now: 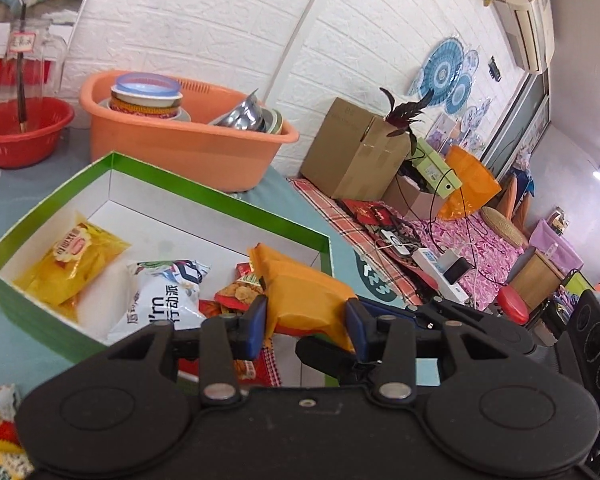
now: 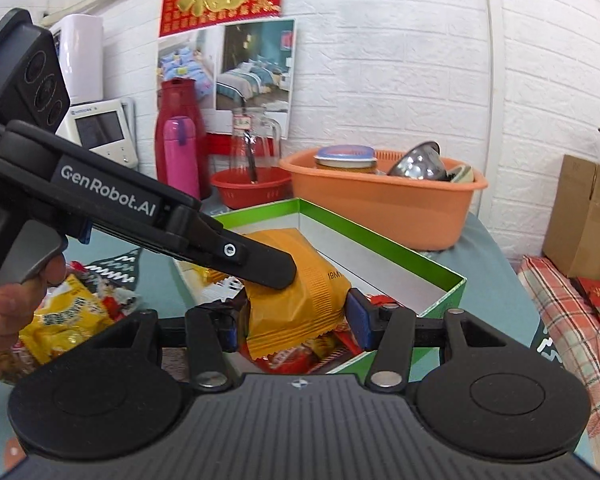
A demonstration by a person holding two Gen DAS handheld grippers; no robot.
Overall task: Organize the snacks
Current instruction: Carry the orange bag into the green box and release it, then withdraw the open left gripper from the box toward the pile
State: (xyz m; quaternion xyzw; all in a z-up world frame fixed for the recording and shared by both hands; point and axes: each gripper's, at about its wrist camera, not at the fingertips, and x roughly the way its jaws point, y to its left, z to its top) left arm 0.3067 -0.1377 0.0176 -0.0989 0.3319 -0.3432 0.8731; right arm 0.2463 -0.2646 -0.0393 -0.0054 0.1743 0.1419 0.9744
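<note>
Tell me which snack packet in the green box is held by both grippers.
The orange packet: both grippers' pads press on it, above the green box. The yellow packet and white packet lie loose inside.

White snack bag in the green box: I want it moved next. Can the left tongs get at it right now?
Probably not yet: the left tongs are shut on the orange packet. The white snack bag itself lies uncovered beside it.

Bright, even light; fisheye-curved edges.
</note>
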